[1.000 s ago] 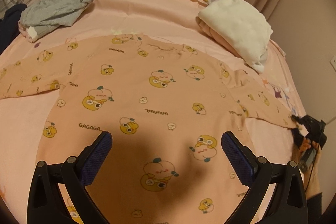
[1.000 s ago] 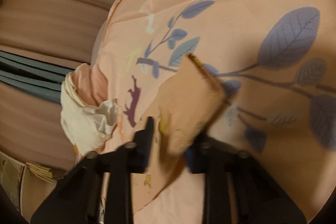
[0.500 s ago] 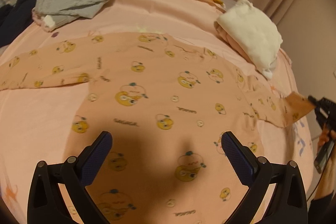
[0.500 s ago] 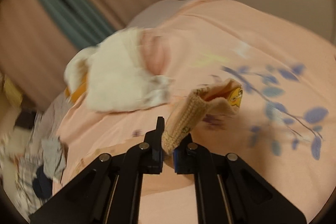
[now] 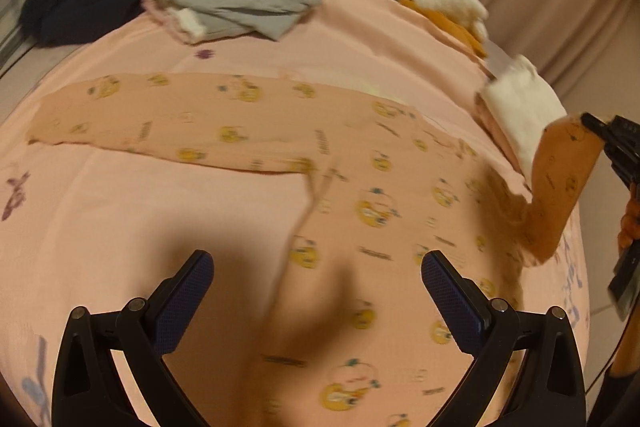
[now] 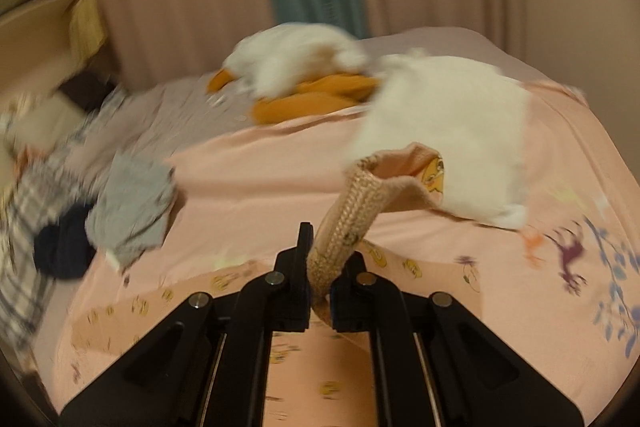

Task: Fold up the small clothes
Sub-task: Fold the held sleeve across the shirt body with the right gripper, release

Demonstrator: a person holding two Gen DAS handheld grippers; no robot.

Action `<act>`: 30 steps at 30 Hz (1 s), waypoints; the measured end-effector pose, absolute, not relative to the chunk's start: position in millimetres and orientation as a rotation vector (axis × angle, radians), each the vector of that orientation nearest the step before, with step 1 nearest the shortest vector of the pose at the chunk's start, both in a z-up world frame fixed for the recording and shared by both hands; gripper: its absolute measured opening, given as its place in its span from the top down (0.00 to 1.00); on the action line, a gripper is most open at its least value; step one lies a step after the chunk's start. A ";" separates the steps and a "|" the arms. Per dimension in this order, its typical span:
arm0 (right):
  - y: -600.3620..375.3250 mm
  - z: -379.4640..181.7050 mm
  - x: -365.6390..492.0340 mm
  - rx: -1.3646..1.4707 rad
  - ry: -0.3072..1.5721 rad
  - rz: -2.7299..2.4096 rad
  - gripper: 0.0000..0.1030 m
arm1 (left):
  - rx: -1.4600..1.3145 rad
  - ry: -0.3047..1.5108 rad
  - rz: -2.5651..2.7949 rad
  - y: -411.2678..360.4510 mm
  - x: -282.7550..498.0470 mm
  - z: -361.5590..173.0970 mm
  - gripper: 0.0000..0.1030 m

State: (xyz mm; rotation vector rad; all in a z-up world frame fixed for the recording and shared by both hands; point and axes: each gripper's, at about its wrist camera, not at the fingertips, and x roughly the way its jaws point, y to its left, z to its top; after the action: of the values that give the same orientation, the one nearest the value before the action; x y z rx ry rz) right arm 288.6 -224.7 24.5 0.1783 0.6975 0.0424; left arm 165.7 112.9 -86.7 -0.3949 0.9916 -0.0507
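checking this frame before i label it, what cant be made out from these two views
- Shirt hem: left wrist view, cut off by the bottom edge and the left gripper.
- Cuff end: right wrist view, pinched out of sight inside the shut right gripper.
- Clothes pile: right wrist view, motion blur, separate items unclear.
- Shirt lettering: left wrist view, blurred, unreadable.

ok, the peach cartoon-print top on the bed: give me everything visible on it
The peach top is a long-sleeved knit, soft-looking, printed with yellow cartoon characters and small lettering. Its body lies flat on the pink sheet, one sleeve stretched flat sideways. The other sleeve is lifted off the bed; its ribbed cuff is pinched by the right gripper. The left gripper hovers open over the hem end, apparently not touching. Both views are motion-blurred.
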 end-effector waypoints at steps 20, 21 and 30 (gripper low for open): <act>-28.8 -113.8 291.0 -0.171 0.975 0.478 0.46 | -0.442 0.971 0.057 164.6 172.5 -87.6 0.00; -36.0 -106.5 288.3 -0.147 0.957 0.499 0.46 | -0.439 0.971 0.055 162.7 174.6 -87.0 0.00; -190.2 -93.5 277.1 0.191 0.900 0.332 0.70 | -0.472 0.939 -0.150 114.9 222.6 -73.0 0.00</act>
State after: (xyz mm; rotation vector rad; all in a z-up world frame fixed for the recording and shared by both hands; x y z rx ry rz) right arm 277.1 -190.2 -93.5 0.1910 0.9001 0.3321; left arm 222.6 114.9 -73.0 -0.4723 0.9386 -0.1499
